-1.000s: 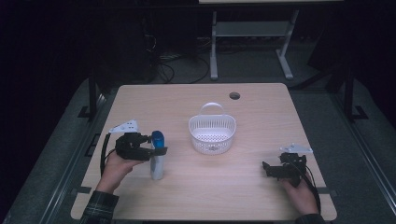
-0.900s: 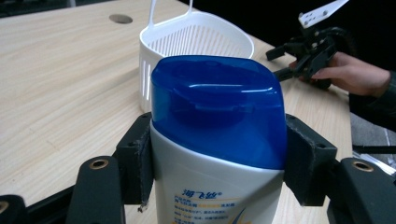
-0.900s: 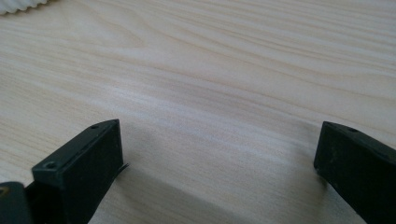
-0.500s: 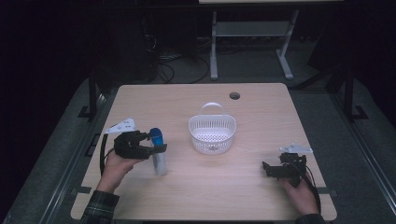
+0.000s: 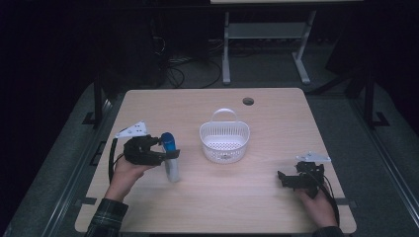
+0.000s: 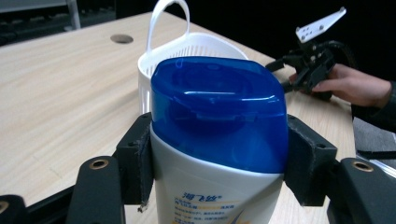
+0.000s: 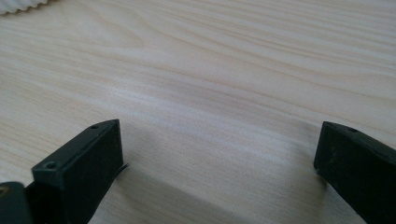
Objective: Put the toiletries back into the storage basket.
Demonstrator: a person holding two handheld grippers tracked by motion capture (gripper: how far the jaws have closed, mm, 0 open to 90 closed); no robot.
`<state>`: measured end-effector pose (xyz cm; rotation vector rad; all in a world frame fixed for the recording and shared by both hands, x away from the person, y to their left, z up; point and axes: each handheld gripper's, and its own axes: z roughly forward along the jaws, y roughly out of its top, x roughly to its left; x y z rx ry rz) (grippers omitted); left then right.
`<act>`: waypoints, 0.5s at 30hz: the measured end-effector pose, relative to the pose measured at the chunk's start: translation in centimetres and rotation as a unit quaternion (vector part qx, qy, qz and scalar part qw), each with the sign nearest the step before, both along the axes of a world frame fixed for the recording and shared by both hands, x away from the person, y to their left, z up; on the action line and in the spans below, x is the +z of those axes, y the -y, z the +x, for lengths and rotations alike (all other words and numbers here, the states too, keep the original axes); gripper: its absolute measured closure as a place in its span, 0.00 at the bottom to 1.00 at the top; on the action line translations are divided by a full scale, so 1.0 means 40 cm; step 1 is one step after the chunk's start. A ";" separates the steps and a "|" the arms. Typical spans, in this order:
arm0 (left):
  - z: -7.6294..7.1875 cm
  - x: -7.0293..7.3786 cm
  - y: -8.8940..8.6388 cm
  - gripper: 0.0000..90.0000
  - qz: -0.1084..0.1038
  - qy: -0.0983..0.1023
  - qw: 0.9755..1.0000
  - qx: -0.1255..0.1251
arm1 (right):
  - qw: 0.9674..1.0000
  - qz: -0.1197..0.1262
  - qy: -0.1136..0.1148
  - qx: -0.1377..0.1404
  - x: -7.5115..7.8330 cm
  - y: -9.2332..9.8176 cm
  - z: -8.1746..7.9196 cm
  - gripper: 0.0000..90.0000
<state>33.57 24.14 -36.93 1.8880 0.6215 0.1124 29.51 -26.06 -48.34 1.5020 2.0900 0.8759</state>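
A white bottle with a blue cap (image 5: 171, 160) is at the table's left, tilted a little. My left gripper (image 5: 167, 150) is shut on it just below the cap. In the left gripper view both pads press the sides of the bottle (image 6: 219, 140); whether its base rests on the table I cannot tell. A white plastic basket (image 5: 225, 140) with a handle stands mid-table, just behind the bottle in the left gripper view (image 6: 154, 60). My right gripper (image 5: 284, 178) rests low at the table's right (image 6: 306, 63), its jaws open wide over bare wood (image 7: 219, 158).
The wooden table (image 5: 257, 197) has a round cable hole (image 5: 248, 101) at the back. Beyond it are a white stand's legs (image 5: 267, 54) and cables on the dark floor. The basket's rim (image 7: 18, 4) is far ahead of the right gripper.
The left hand with the bottle has shifted only slightly. The right hand has not moved.
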 end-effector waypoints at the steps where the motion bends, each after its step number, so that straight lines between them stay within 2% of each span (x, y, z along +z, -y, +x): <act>1: 0.002 0.004 0.001 0.40 -0.002 0.002 1.000 0.000 | 1.000 0.000 0.000 0.000 0.000 0.000 0.000 0.01; 15: 0.022 0.048 0.024 0.40 -0.004 0.020 1.000 -0.006 | 1.000 0.000 0.000 0.003 0.000 0.001 -0.002 0.01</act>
